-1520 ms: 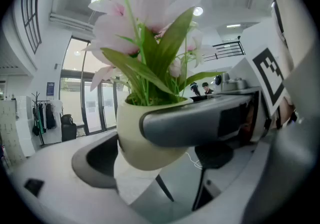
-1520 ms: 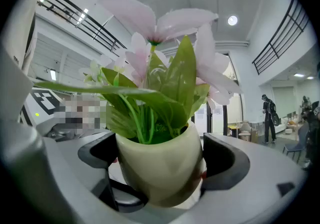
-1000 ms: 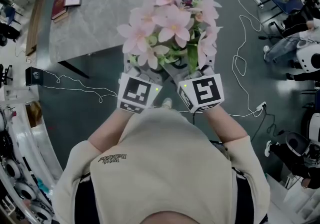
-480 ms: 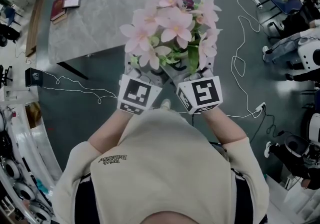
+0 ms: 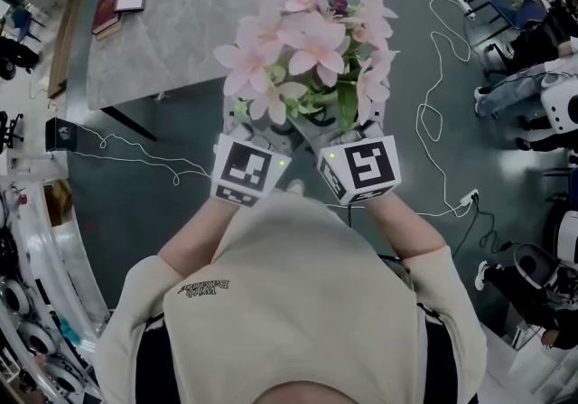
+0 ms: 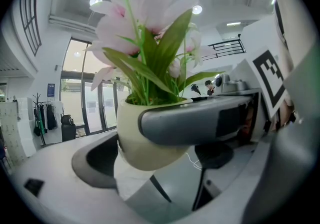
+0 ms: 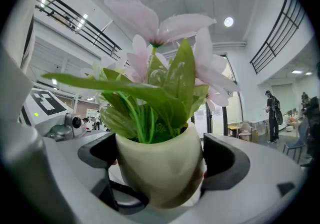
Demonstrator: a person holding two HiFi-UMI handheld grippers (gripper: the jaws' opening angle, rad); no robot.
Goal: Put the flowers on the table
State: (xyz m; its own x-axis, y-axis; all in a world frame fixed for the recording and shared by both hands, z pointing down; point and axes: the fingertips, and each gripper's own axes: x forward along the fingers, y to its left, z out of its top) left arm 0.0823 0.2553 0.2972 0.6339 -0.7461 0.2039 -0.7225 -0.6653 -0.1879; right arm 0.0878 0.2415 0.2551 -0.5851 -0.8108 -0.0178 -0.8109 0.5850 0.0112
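A small cream pot (image 7: 160,165) of pink flowers (image 5: 307,45) with green leaves is held up in the air in front of the person, over the floor near the table's front edge. My left gripper (image 5: 262,126) and my right gripper (image 5: 339,126) are both shut on the pot from opposite sides. In the right gripper view its dark pads (image 7: 227,160) press the pot's sides. In the left gripper view the cream pot (image 6: 145,138) sits between a dark pad (image 6: 97,160) and a grey finger (image 6: 200,123). From the head view the blossoms hide the pot.
The grey marble table (image 5: 172,32) lies ahead and to the left, with a red book (image 5: 107,12) and a phone (image 5: 132,3) at its far left corner. White cables (image 5: 433,95) trail over the dark floor. Chairs and seated people (image 5: 533,77) are at the right.
The flowers and both grippers have shifted very slightly toward the table; both grips are unchanged.
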